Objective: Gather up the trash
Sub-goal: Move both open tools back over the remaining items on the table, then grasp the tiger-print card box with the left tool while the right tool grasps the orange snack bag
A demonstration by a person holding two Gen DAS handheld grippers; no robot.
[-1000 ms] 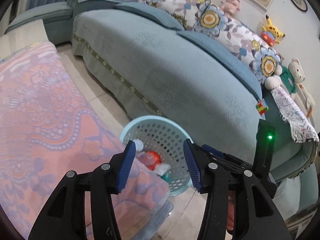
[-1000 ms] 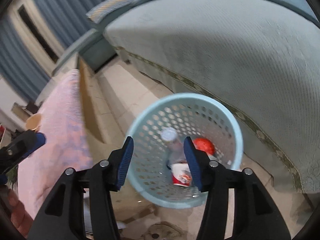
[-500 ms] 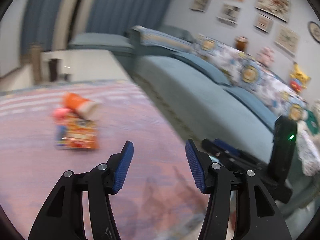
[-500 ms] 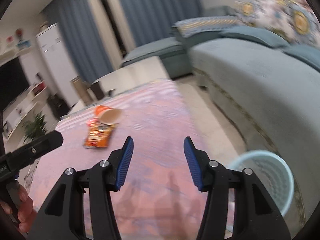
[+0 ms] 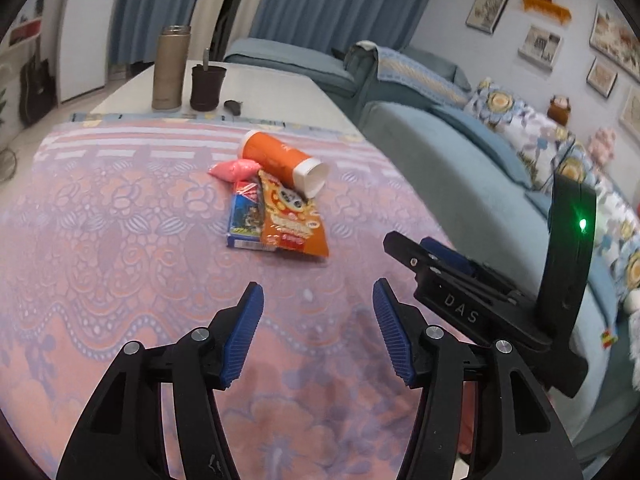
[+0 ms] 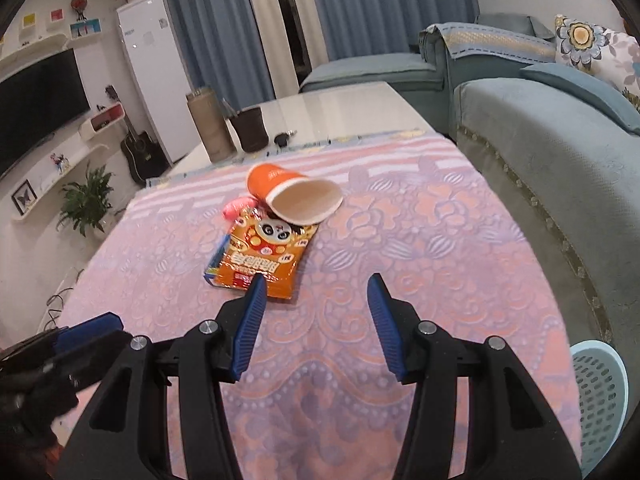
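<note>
A small pile of trash lies on the pink patterned tablecloth: an orange paper cup on its side, an orange snack packet, a blue carton and a pink wrapper. The cup and packet also show in the right wrist view. My left gripper is open and empty, short of the pile. My right gripper is open and empty, its left fingertip just before the packet. The light blue basket stands on the floor at the table's right.
A tall metal flask, a dark cup and a small dark object stand at the table's far end. A blue-grey sofa runs along the right side. The right gripper's body shows beside my left.
Both grippers have swung up from the basket on the floor to face the table top. The trash pile is now sharp and closer ahead. Both stay open.
</note>
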